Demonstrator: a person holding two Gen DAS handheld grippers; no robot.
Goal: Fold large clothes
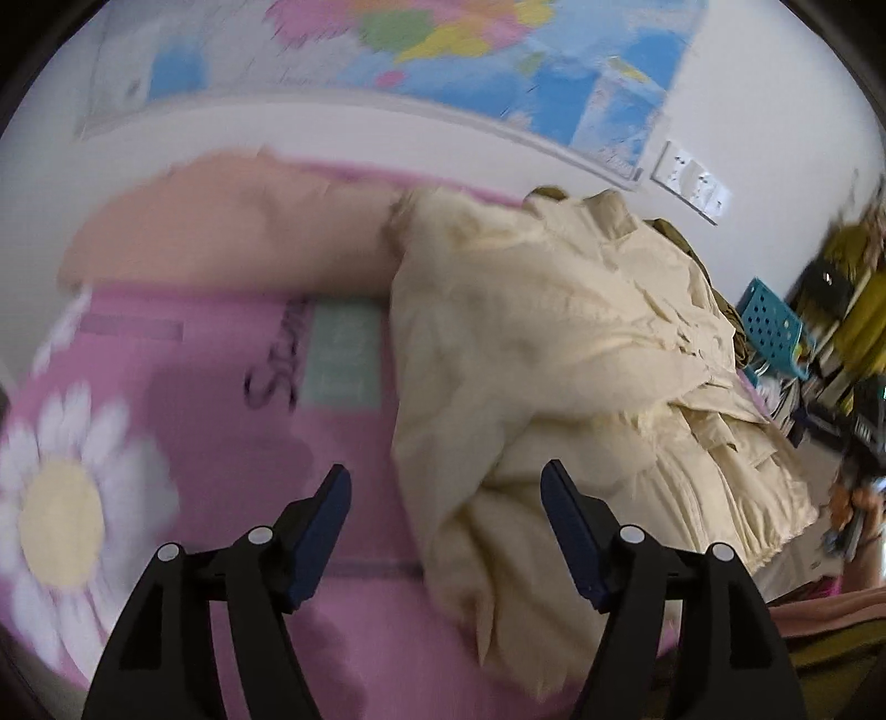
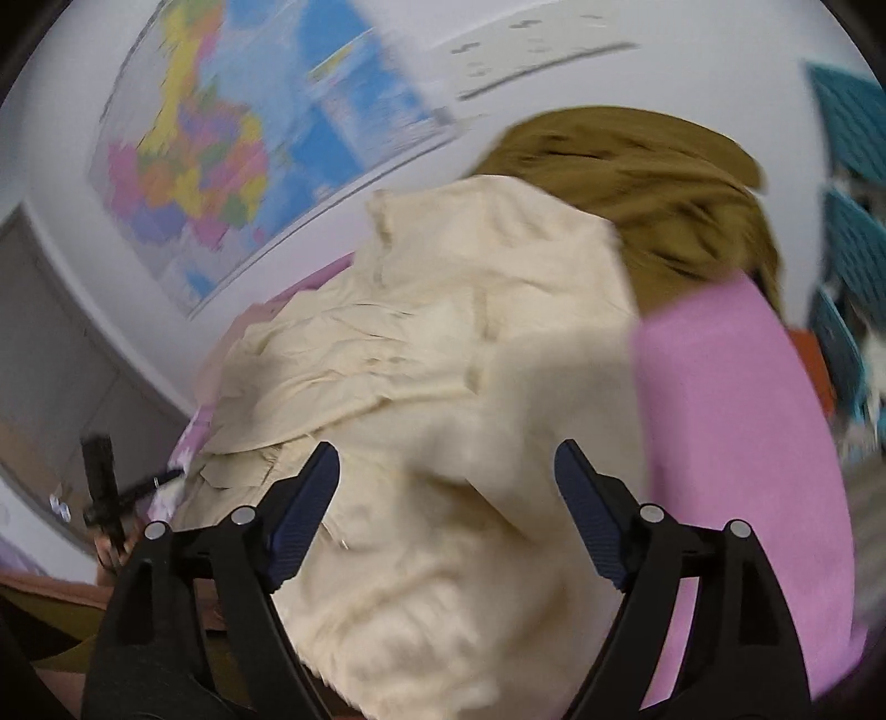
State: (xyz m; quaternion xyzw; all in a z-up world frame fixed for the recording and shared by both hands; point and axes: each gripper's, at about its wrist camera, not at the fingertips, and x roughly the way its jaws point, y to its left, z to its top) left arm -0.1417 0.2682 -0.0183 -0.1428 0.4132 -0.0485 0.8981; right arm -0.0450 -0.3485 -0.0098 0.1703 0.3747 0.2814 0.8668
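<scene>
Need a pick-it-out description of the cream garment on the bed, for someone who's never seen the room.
Start at the colourful wall map, then drop to the bed with the pink daisy-print sheet below it. The crumpled cream cotton garment is heaped there, in front of both open tools. It is pale, with a gathered hem, unlike the olive-brown garment bunched behind it and the flat peach cloth to its left.

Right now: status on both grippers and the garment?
Left gripper open, empty, at cream jacket edge. Right gripper open, empty, over it. Jacket crumpled on pink bedsheet, unfolded. Olive garment bunched behind it.
</scene>
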